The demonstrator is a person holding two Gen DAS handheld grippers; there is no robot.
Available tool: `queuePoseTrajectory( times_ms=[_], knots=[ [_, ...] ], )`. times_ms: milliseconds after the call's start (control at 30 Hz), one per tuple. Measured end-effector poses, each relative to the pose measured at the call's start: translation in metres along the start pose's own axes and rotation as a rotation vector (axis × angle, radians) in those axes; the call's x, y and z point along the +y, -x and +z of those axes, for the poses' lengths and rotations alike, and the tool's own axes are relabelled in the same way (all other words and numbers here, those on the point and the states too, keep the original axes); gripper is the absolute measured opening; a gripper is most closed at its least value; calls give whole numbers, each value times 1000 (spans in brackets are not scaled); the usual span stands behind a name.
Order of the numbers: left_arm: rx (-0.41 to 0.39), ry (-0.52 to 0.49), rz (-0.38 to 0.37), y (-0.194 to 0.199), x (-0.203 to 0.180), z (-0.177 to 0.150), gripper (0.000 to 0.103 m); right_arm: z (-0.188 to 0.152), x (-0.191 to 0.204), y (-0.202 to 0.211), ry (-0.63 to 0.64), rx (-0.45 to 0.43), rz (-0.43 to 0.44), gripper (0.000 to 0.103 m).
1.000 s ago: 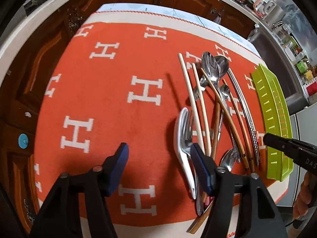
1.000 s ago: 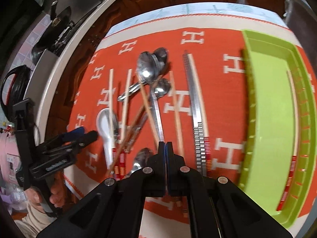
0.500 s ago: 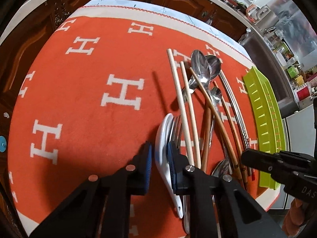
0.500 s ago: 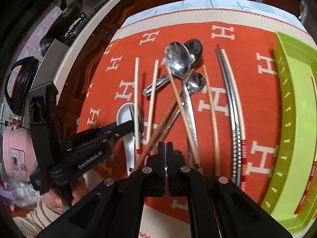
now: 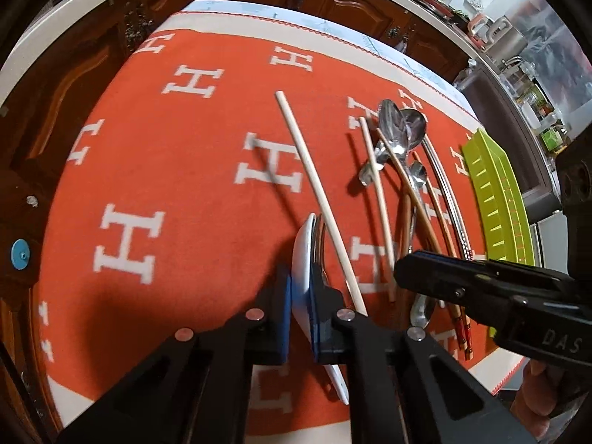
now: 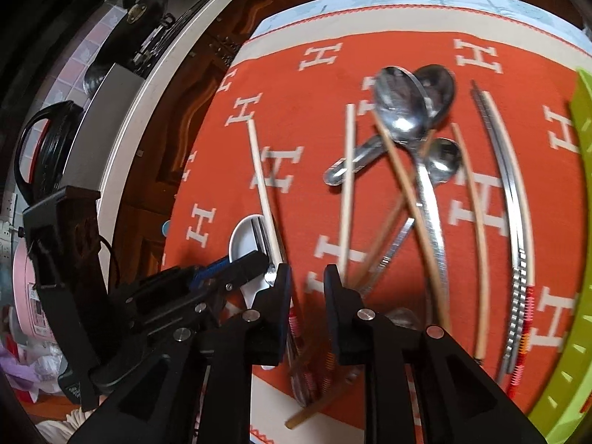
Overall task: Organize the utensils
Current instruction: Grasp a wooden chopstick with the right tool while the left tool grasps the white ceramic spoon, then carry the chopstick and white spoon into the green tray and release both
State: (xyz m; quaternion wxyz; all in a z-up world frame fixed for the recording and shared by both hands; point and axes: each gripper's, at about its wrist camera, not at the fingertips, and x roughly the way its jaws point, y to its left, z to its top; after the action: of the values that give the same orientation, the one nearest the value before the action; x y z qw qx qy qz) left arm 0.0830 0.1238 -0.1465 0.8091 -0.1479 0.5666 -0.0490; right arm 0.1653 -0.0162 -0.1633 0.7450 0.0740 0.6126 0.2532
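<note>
My left gripper (image 5: 299, 296) is shut on a white ceramic spoon (image 5: 301, 255), tilted on edge, with a metal fork (image 5: 321, 251) lying against it; the spoon also shows in the right wrist view (image 6: 244, 238). A pale chopstick (image 5: 314, 188) leans over the spoon. My right gripper (image 6: 307, 285) is open a little, empty, above the near ends of a pile of metal spoons (image 6: 403, 111) and wooden chopsticks (image 6: 410, 199). Steel chopsticks (image 6: 512, 199) lie to the right.
An orange cloth with white H marks (image 5: 166, 170) covers the table. A lime green tray (image 5: 495, 199) stands at the right edge, also visible in the right wrist view (image 6: 581, 370). Wooden cabinets and a counter lie beyond the table.
My left gripper has closed on the white spoon and tipped it up on edge. My right gripper has opened from shut and moved left over the pile.
</note>
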Motion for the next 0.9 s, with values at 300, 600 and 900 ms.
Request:
queuePoseTrajectory(
  times_ms=[300,600,900],
  knots=[
    [-11,50,13,3,27,0,7,-1,27,-29,74,63,18,18],
    [-15,54,9,4,33,-3,7,-3,37,-55,107,90,-30,11],
    [-41,25,-5,23,29,-4,4,-1,24,-31,51,18,-16,6]
  ],
)
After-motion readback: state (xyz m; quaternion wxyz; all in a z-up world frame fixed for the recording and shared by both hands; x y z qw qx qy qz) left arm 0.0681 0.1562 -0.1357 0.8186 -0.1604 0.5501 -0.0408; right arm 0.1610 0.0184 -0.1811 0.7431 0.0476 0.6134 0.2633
